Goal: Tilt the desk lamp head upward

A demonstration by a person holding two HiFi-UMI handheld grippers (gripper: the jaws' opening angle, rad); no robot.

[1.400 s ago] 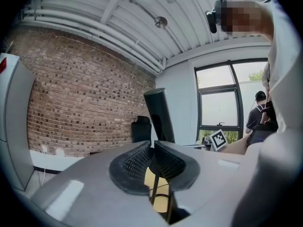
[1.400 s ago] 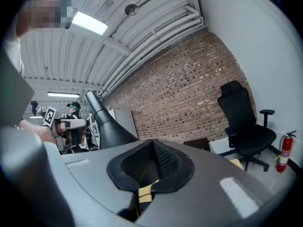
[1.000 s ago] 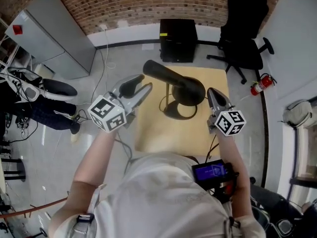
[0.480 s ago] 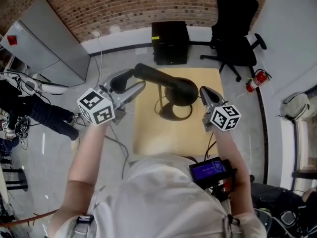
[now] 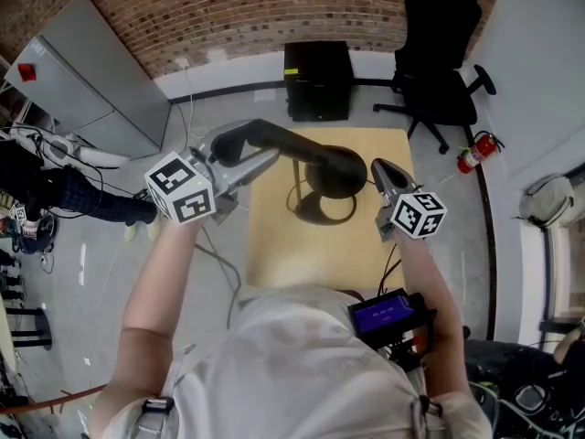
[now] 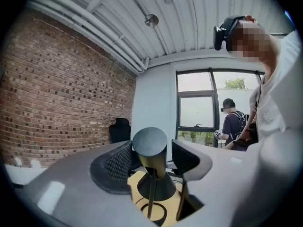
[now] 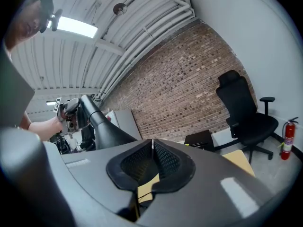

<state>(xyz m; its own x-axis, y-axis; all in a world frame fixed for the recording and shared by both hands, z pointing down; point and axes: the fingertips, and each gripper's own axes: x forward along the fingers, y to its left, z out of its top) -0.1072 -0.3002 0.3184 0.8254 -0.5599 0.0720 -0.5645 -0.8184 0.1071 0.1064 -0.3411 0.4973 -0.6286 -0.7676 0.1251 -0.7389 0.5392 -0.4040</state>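
Lamp head (image 5: 283, 144) reaches left over bench (image 5: 274, 245), its end between left tongs (image 5: 245, 152), spread wide, just opening. Right tongs (image 5: 382, 172), nearly pressed together, just easing apart, empty, right of lamp base (image 5: 324, 208).

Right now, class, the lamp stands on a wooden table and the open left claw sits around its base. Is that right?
Not quite. The left gripper view shows the left claw around the narrow end of the lamp head, not the base. Its jaws have just been opening, the head between them. The lamp does stand on the wooden table.
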